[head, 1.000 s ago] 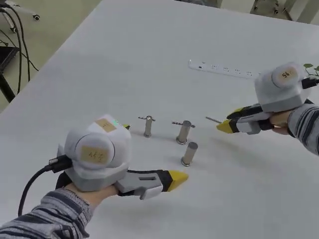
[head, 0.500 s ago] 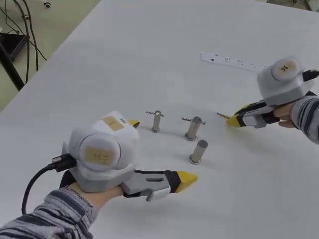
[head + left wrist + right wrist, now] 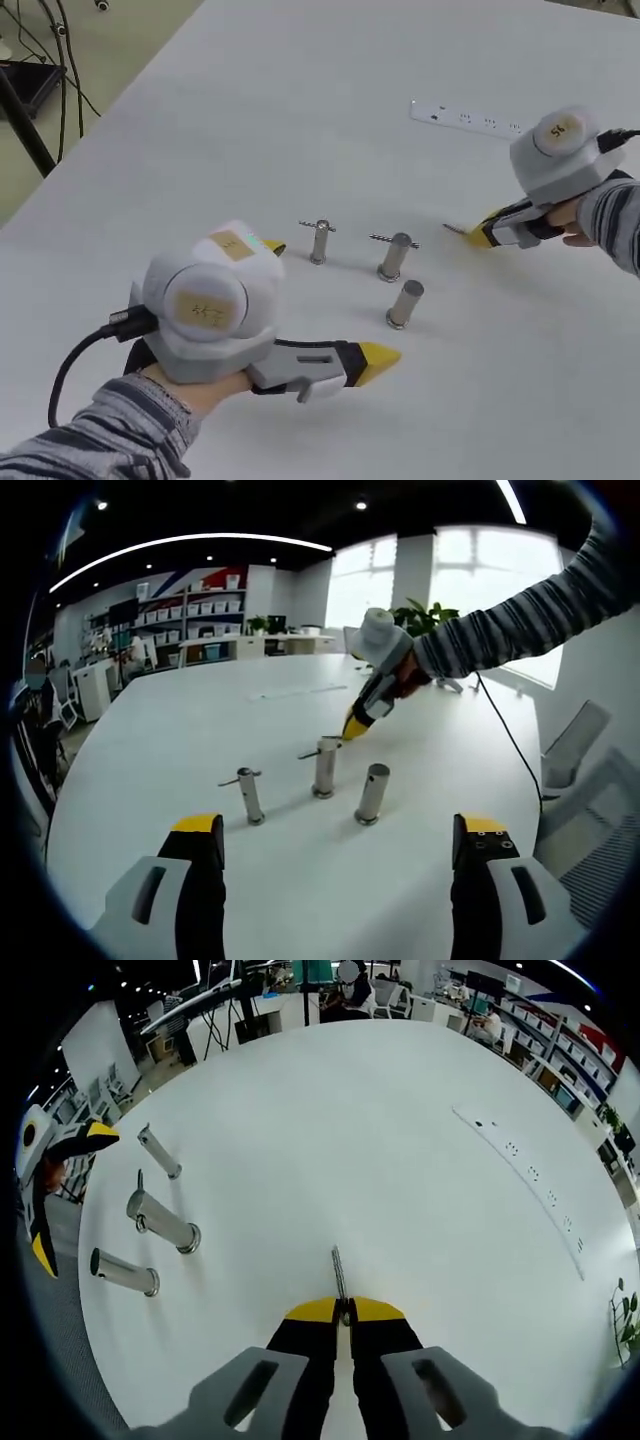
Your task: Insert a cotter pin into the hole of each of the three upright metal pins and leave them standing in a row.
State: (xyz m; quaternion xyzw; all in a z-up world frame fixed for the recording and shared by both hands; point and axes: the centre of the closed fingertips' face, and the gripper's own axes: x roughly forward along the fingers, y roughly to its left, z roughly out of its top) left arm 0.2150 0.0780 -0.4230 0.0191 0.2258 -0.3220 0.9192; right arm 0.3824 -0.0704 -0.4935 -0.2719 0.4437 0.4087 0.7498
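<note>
Three upright metal pins stand on the white table. The left pin [image 3: 320, 242] and the middle pin [image 3: 394, 257] each carry a cotter pin through the top hole. The nearer pin [image 3: 405, 304] has a bare top. My right gripper [image 3: 478, 238] is to the right of them, shut on a thin cotter pin [image 3: 455, 230] that points toward the middle pin [image 3: 160, 1222]. The held cotter pin [image 3: 338, 1268] sticks out past the closed tips [image 3: 343, 1310]. My left gripper [image 3: 322, 303] is open in front of the pins, which stand beyond its tips [image 3: 338, 827].
A white power strip [image 3: 465, 119] lies at the table's far side behind the right gripper. Cables and a dark stand leg [image 3: 30, 110] are on the floor past the table's left edge. Open tabletop surrounds the pins.
The head camera has shifted, so everything sits a little further right in the picture. The right gripper keeps the cotter pin and has dropped slightly closer to the table. The left gripper has stayed put.
</note>
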